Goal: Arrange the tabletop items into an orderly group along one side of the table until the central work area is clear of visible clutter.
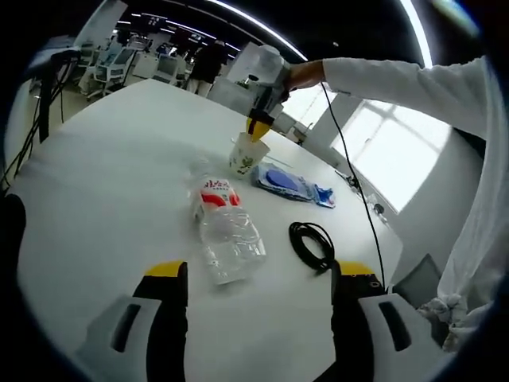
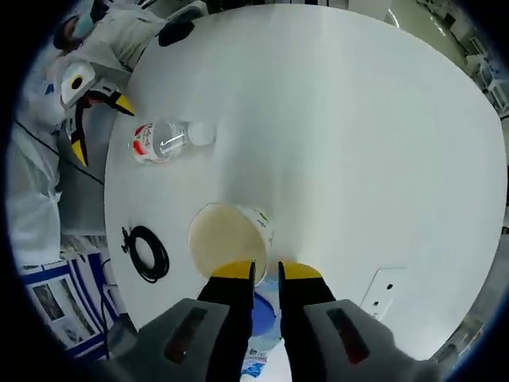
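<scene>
My left gripper (image 1: 258,274) sits at bottom centre of the left gripper view, jaws spread wide apart, nothing between them, yellow tips up. My right gripper (image 2: 266,272) at bottom centre of the right gripper view: jaws nearly together w/ a narrow gap, can't tell if they pinch anything. In the left gripper view the right gripper shows upper centre, pointing down, my hand (image 1: 305,76) on it, white sleeve (image 1: 398,83) running to upper right. Left gripper shows again upper left of the right gripper view.

Office chairs (image 1: 131,64) stand beyond the table's far edge (rows of desks behind them), and a bright window (image 1: 390,151) glows at its right.
</scene>
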A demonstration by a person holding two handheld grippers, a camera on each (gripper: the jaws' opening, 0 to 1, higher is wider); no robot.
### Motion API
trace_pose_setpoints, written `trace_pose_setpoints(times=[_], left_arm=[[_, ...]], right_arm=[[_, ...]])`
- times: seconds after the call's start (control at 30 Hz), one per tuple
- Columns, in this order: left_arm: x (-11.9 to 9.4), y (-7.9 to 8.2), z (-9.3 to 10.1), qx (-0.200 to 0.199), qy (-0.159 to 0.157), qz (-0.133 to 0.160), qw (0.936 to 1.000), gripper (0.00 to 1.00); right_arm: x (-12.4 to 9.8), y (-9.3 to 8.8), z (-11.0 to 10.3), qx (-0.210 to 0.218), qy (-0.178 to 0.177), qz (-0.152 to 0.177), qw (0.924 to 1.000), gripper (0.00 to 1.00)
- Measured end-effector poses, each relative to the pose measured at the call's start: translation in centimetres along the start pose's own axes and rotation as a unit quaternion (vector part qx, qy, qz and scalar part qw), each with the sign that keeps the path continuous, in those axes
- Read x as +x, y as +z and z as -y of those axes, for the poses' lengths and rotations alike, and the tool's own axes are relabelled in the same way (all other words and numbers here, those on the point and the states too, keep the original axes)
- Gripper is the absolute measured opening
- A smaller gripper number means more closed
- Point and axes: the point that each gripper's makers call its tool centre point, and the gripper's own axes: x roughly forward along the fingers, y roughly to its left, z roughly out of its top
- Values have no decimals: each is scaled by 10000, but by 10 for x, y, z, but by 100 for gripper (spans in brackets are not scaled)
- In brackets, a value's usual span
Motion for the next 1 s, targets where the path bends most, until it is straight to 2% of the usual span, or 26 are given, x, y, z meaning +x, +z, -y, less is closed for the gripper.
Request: trace_pose_setpoints(times=[0.23,0.3,0.57,0.7,1.0], left_arm=[[-2,1,1,37,6,-3,10000,75],[-2,2,2,52,5,-6,10000,75],[-4,3,7,110,3,-26,9999,75],[-5,4,9,163,2,-43,9999,75],[-7,8,16,291,-18,-97,9995,76]], right_arm=[[-5,-2,2,15,-108,105,9999,16],[-7,-1,2,14,-152,176,9997,20],[-21,1,6,96,-461,617,9970,26],[-28,5,9,162,-597,960,9935,29],[-47,3,2,322,-987,1546,9825,35]])
